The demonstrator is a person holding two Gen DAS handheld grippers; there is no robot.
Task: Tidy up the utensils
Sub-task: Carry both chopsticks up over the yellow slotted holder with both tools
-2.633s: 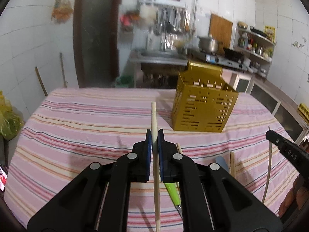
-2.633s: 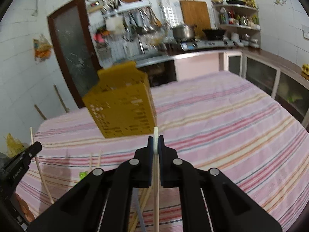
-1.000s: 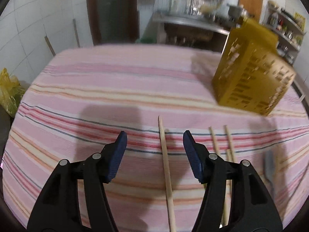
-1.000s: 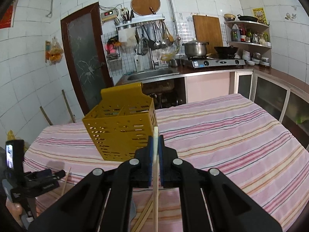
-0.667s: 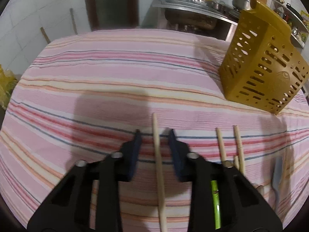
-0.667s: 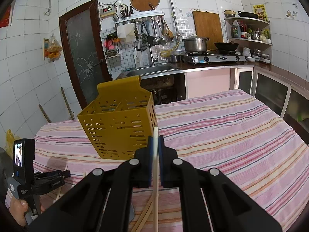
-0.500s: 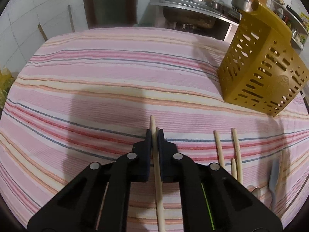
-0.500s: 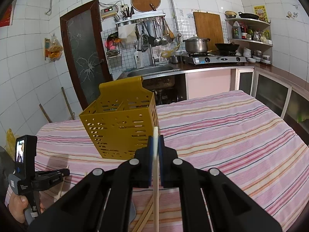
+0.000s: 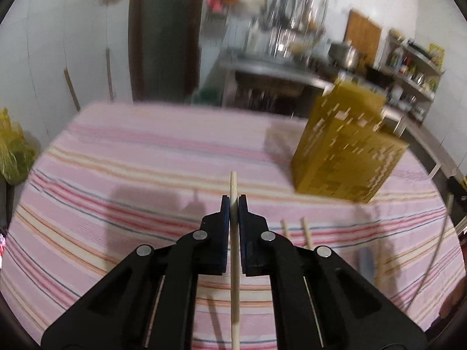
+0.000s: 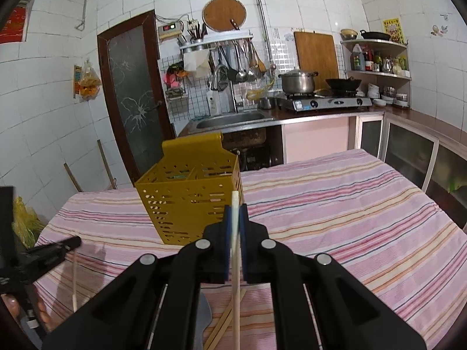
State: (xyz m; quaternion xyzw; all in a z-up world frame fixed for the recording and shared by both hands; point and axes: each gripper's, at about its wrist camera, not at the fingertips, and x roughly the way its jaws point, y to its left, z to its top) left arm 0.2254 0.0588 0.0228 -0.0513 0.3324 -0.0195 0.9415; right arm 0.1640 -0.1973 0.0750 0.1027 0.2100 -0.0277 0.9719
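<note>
1. Holding one wooden chopstick each, both grippers sit above the striped tablecloth (image 9: 146, 157): the left gripper (image 9: 233, 204) is clenched on a pale chopstick (image 9: 234, 262), and the right gripper (image 10: 235, 213) is clenched on another chopstick (image 10: 235, 277).
2. The yellow basket (image 10: 189, 204) stands upright on the table, ahead of the right gripper and off to the right in the left view; neither held stick has reached its opening.
3. Inside the basket, dividers show and something thin may already lie in one compartment, but I cannot tell what.
4. Left on the cloth are two loose chopsticks (image 9: 294, 230) just right of the left gripper, more sticks (image 10: 221, 329) under the right gripper, and a greyish utensil (image 10: 204, 315) beside them.
5. Judging from this, the sorting is at an early or middle stage: both held sticks must go into the basket, and then the loose pieces follow.
</note>
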